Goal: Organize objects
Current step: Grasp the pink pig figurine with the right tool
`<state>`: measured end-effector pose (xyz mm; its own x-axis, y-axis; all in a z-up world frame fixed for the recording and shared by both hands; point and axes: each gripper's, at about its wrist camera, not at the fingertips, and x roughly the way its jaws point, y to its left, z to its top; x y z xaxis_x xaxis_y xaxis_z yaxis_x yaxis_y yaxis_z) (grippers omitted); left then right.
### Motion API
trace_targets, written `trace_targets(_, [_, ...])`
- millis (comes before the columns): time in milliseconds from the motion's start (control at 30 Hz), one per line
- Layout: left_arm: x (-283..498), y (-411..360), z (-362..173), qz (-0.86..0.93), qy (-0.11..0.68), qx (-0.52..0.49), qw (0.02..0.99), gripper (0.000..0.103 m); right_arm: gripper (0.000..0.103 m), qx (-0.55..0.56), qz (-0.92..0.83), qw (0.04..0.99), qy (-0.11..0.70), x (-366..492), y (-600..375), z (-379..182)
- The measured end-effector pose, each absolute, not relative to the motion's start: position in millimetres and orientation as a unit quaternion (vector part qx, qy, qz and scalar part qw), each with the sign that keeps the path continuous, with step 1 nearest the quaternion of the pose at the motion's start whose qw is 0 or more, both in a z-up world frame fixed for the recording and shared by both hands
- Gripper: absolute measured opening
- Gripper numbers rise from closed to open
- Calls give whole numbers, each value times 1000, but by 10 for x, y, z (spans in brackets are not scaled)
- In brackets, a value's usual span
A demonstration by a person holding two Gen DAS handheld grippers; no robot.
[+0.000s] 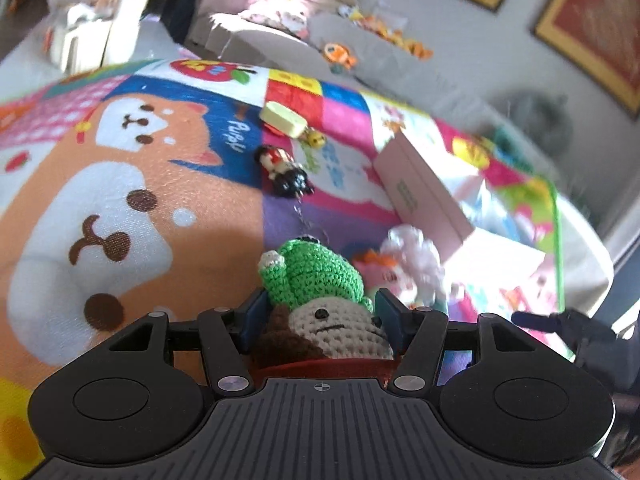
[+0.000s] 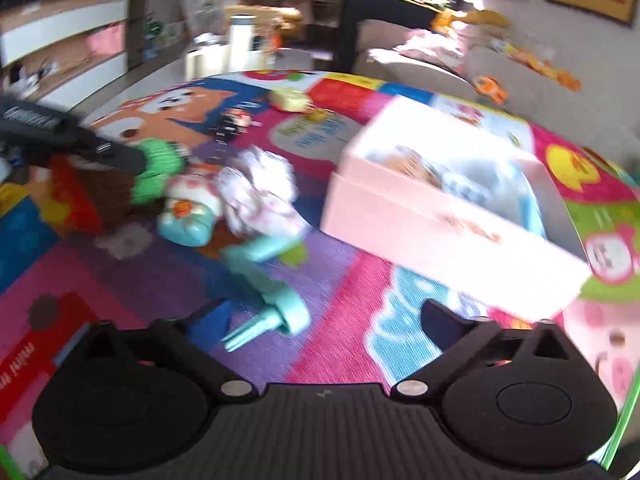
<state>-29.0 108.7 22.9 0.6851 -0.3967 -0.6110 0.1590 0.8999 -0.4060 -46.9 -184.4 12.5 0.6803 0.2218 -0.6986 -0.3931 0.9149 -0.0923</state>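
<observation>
My left gripper (image 1: 320,312) is shut on a crochet doll (image 1: 316,280) with a green hat, a beige face and brown hair, held just above the colourful mat (image 1: 160,216). In the right wrist view the same doll (image 2: 156,168) shows at the left, in the left gripper's dark fingers (image 2: 116,154). My right gripper (image 2: 324,314) stands wide open over the mat and grips nothing. A teal toy (image 2: 276,308) lies just ahead of its left finger. An open pink box (image 2: 440,220) with several items inside sits to the right.
On the mat lie a fluffy white toy (image 2: 260,188), a teal-and-white toy (image 2: 188,216), a small black-and-red figure (image 1: 284,172) and a yellow charm (image 1: 282,118). The pink box (image 1: 424,192) stands at the right of the mat. Behind it is a toy-strewn sofa (image 1: 280,44).
</observation>
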Motion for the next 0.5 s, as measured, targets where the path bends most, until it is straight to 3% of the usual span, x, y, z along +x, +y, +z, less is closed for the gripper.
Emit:
trace_targets(100, [-357,946,277,-141,372,-119,910,64,103,-57,177,907,377,-451,-1972,31])
trace_targets(500, [-376,687,361,-113,400,-39,909,66,103,-47,171,910,375,-456,-1968,23])
